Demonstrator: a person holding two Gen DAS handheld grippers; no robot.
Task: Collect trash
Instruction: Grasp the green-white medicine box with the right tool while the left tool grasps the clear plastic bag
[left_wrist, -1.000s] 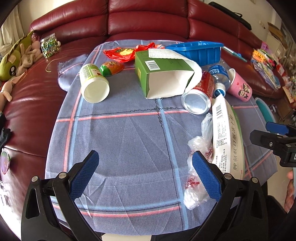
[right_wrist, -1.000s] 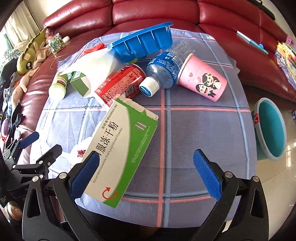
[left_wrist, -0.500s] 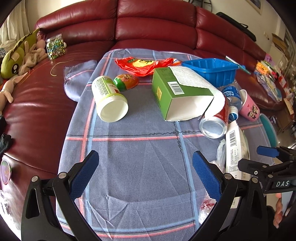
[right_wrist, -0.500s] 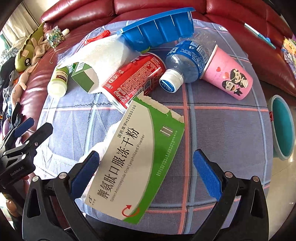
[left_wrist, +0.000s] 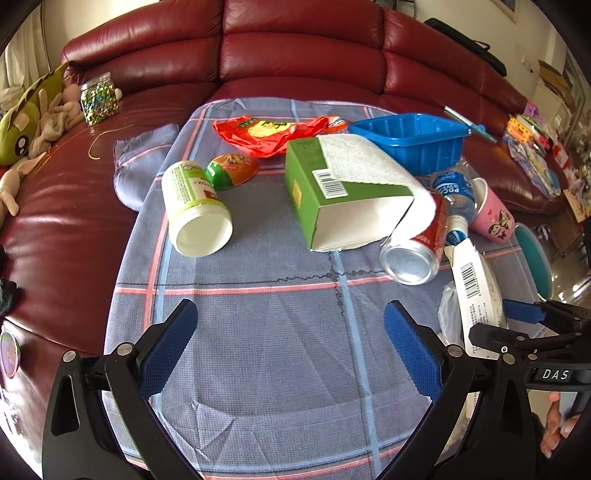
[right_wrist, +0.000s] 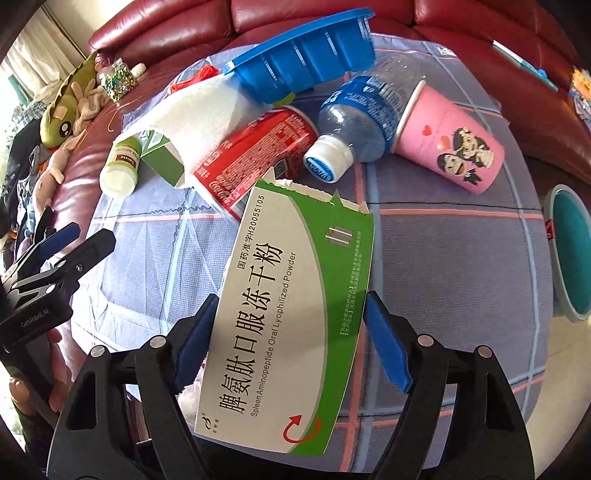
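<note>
Trash lies scattered on a blue plaid cloth (left_wrist: 258, 332) spread over a red sofa (left_wrist: 295, 48). Right gripper (right_wrist: 291, 325): jaws closed in on the two long edges of a green-and-white medicine box (right_wrist: 291, 295), pads touching both sides; box tilted, torn end pointing away toward the can (right_wrist: 258, 155). A crumpled plastic bag (left_wrist: 448, 314) sits under the box, partly hidden.

Left gripper (left_wrist: 290, 347): jaws spread wide, nothing between them, hovering above bare cloth at the near edge.

Other items:
- Can on its side, touching the box's far end.
- Water bottle (right_wrist: 358, 110) on its side, neck next to the can, base against a pink cup (right_wrist: 447, 140).
- Blue tray (left_wrist: 410, 140) behind the green carton (left_wrist: 343, 199), which has a white paper towel (left_wrist: 369, 162) draped over it.
- White jar (left_wrist: 192, 214) left of the carton, apart from it.
- Red wrapper (left_wrist: 266, 133) at the far side.
- Teal bin (right_wrist: 569, 251) on the floor, right of the cloth.
</note>
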